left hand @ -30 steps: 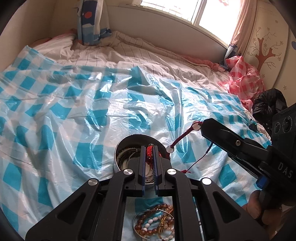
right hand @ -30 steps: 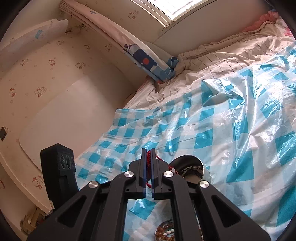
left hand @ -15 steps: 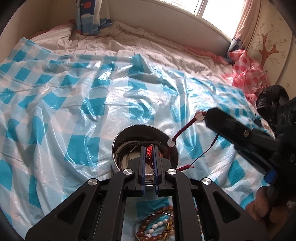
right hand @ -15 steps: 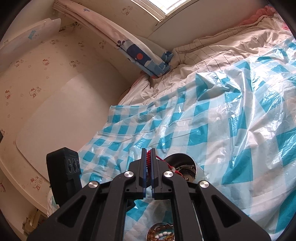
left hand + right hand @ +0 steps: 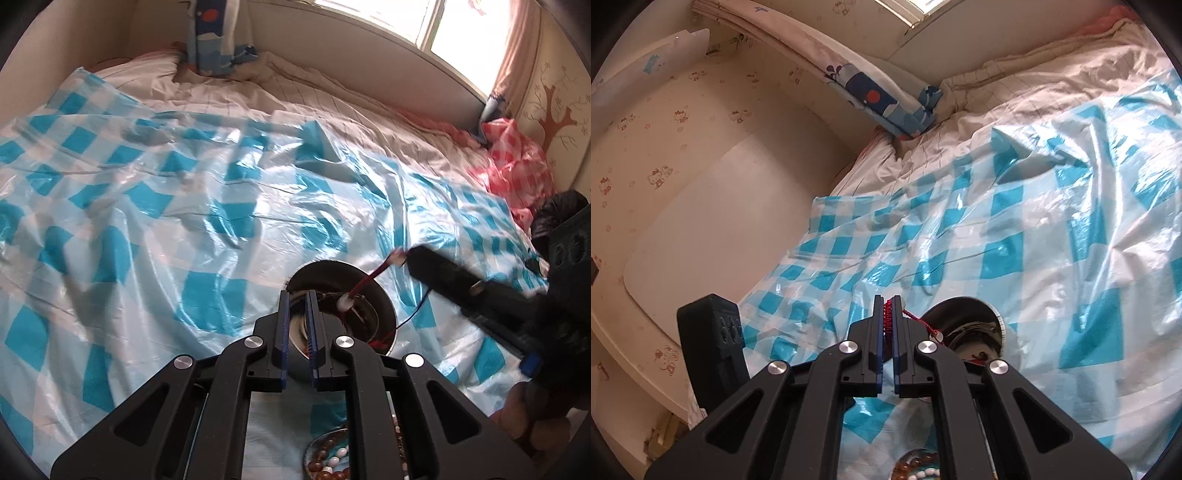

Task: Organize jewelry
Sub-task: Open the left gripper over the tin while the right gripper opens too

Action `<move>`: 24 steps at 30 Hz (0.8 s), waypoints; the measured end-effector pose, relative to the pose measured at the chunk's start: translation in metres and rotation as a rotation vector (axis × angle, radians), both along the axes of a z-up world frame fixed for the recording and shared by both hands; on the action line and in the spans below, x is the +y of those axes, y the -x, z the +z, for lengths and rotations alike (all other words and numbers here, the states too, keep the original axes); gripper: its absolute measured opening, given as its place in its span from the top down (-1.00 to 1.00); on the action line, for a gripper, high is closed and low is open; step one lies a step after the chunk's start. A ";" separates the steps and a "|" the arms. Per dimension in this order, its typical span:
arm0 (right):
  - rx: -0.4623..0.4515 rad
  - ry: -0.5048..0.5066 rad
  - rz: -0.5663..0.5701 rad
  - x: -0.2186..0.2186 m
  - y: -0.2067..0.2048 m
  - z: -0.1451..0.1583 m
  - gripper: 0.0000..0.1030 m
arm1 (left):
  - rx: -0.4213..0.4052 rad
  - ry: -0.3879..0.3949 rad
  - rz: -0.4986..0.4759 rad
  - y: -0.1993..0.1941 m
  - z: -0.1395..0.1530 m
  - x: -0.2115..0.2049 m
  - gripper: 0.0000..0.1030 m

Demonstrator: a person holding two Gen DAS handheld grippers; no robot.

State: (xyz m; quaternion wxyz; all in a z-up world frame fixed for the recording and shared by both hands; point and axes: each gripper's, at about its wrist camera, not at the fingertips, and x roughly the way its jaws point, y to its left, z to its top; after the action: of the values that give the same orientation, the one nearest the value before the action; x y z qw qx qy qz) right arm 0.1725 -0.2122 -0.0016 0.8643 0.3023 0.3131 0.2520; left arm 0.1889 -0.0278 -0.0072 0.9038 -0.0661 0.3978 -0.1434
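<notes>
Now the right gripper [image 5: 887, 314] pinches the red cord [image 5: 369, 278] over the tin [image 5: 384, 299], left gripper [image 5: 296, 314] parted and empty; next, probably lower and release.

Right gripper [image 5: 410, 258] crowds tin [image 5: 384, 299] mouth; elsewhere apparently open.

Left gripper [image 5: 296, 314] fingers now apart, red cord [image 5: 365, 282] released.

Bed [image 5: 295, 110] covered by blue-checked plastic sheet [image 5: 147, 221]. Window [image 5: 443, 22] behind admits daylight. Pillow [image 5: 886, 99] against patterned wall [image 5: 665, 129]. Pink curtain [image 5: 517, 55], apparently, at right.
</notes>
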 end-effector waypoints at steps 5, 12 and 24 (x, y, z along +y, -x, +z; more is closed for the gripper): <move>0.091 0.135 -0.043 0.007 -0.008 -0.016 0.88 | 0.003 0.001 0.000 -0.001 -0.001 0.002 0.84; 0.095 0.133 -0.071 -0.002 -0.007 -0.020 0.69 | 0.004 0.000 -0.003 -0.001 -0.001 0.000 0.84; 0.097 0.168 -0.106 -0.011 0.002 -0.019 0.67 | 0.004 -0.025 -0.007 0.008 0.001 -0.001 0.83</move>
State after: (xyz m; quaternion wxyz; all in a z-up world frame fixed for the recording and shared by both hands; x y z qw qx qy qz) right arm 0.1704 -0.2228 -0.0204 0.8825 0.2569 0.3581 0.1639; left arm 0.1806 -0.0292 -0.0063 0.9032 -0.0539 0.4018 -0.1413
